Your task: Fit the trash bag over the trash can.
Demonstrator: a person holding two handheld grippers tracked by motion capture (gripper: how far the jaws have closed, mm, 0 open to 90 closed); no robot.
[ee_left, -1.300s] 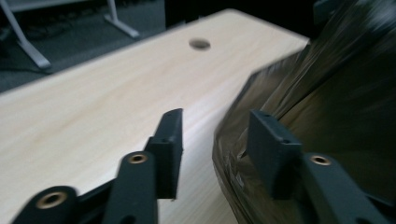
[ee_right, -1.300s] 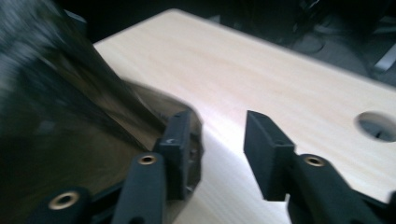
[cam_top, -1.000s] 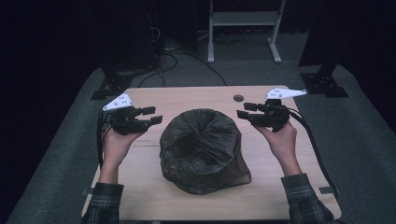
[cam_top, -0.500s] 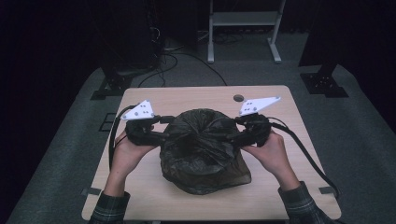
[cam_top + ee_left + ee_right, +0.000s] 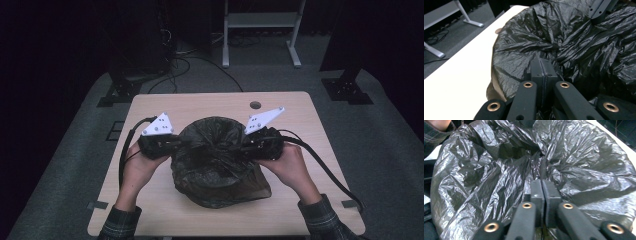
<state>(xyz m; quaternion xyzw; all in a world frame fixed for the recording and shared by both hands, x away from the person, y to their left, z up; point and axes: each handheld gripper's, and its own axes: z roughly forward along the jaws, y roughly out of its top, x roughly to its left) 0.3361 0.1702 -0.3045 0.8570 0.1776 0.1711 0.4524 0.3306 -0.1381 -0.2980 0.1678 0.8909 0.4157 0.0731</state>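
Observation:
A crumpled black plastic bag (image 5: 220, 155) bulges in the middle of the light wooden table (image 5: 200, 105). My left gripper (image 5: 182, 144) presses into the bag's left side. In the left gripper view its jaws stand together, tips (image 5: 543, 65) in a fold of the bag (image 5: 574, 45). My right gripper (image 5: 241, 147) meets the bag's right side. In the right gripper view its jaws are closed, with a pleat of the bag (image 5: 486, 170) running up from the tips (image 5: 542, 186). The other gripper's jaw (image 5: 599, 10) shows across the bag.
A small round hole (image 5: 255, 105) sits near the table's far edge. Beyond the table, a white-legged frame (image 5: 260, 20), floor cables (image 5: 185, 60) and black stand bases (image 5: 120, 92) (image 5: 347, 90) rest on grey carpet. Bare tabletop lies left, right and behind the bag.
Both grippers moved inward from beside the bag to its top sides, and their jaws have closed on its film.

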